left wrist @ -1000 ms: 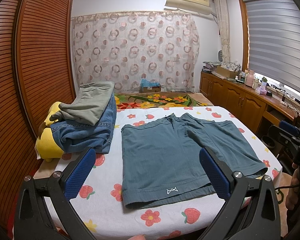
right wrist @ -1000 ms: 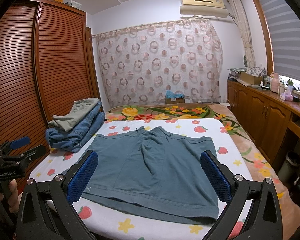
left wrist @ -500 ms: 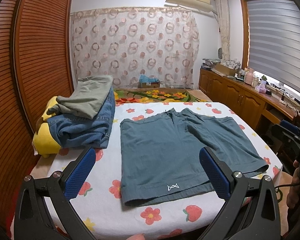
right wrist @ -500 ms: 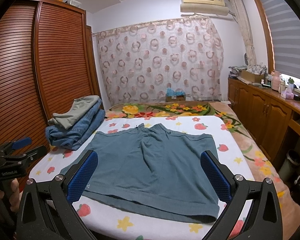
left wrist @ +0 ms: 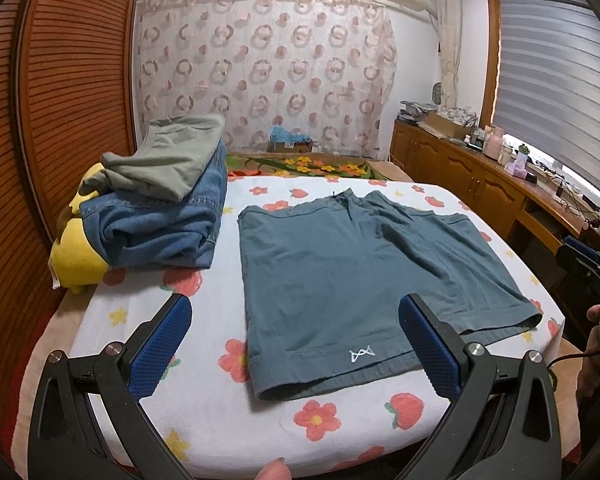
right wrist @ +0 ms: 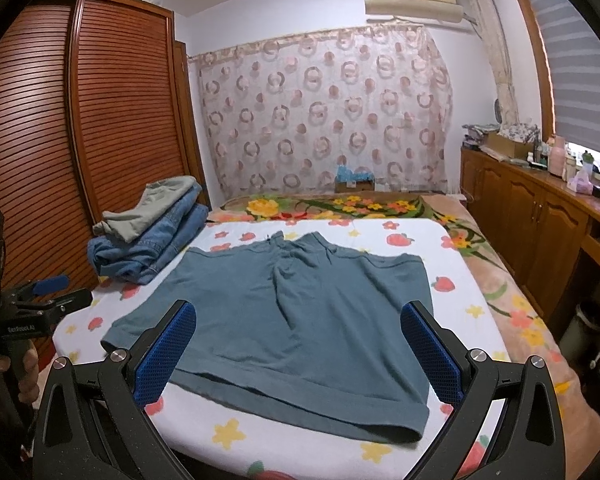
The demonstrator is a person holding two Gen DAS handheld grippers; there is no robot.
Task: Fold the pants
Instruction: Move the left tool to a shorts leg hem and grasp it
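Observation:
Teal shorts (left wrist: 352,272) lie spread flat on the flower-print bed sheet (left wrist: 204,412), waistband away from me, leg hems toward the near edge; a small white logo marks the left leg hem. In the right wrist view the same shorts (right wrist: 300,312) fill the middle of the bed. My left gripper (left wrist: 294,346) hovers open above the near left leg hem, touching nothing. My right gripper (right wrist: 298,354) is open too, above the near hem of the right leg. Each gripper appears at the edge of the other's view, held in a hand.
A pile of folded clothes (left wrist: 160,200), grey-green on denim on yellow, sits at the bed's far left beside a wooden slatted wardrobe (left wrist: 60,80). A wooden cabinet (left wrist: 480,184) runs along the right wall under a window. A cardboard box (right wrist: 354,184) stands by the curtain.
Both grippers have drifted slightly forward and down toward the near hems of the shorts. Both stay open, and the shorts have not moved.

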